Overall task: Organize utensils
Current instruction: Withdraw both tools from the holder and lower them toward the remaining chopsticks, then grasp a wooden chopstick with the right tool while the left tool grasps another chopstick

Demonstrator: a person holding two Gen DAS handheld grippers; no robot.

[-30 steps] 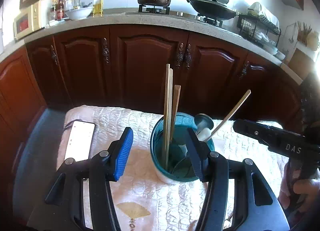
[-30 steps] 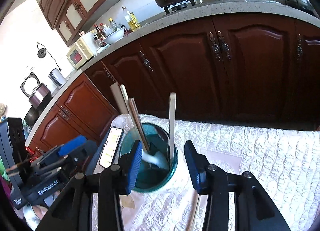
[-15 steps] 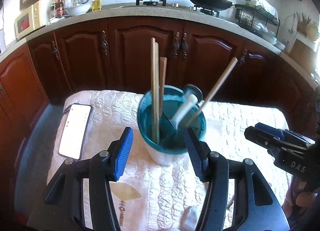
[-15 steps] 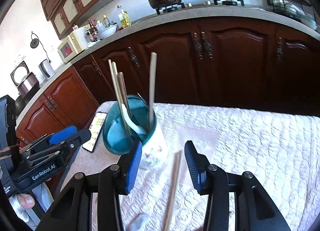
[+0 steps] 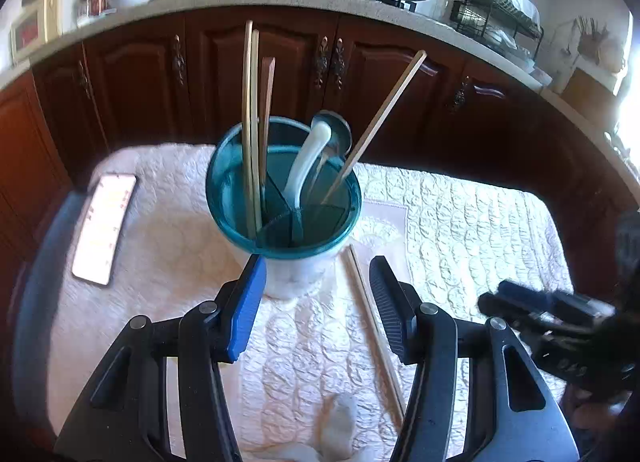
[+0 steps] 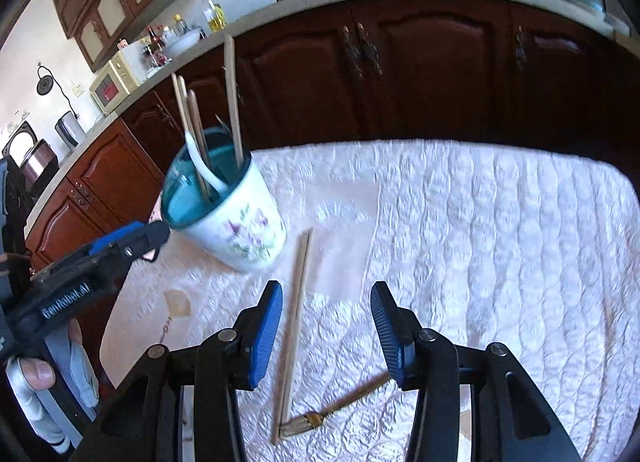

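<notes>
A white floral utensil holder with a teal rim [image 5: 284, 246] [image 6: 240, 222] stands on the quilted cloth and holds several wooden chopsticks [image 5: 252, 122], a white spoon [image 5: 308, 158] and a metal ladle. A loose pair of chopsticks [image 5: 372, 326] [image 6: 294, 322] lies on the cloth beside it. A gold fork [image 6: 340, 402] lies near them. My left gripper [image 5: 316, 302] is open and empty, just short of the holder. My right gripper [image 6: 324, 326] is open and empty above the loose chopsticks and fork.
A phone [image 5: 104, 230] lies on the cloth at the left. Dark wooden cabinets [image 5: 320, 74] under a stone counter stand behind the table. The white quilted cloth [image 6: 480, 242] stretches to the right.
Both grippers have pulled back and up from the holder. The loose chopsticks and the fork have come into view on the cloth. Both grippers stay open.
</notes>
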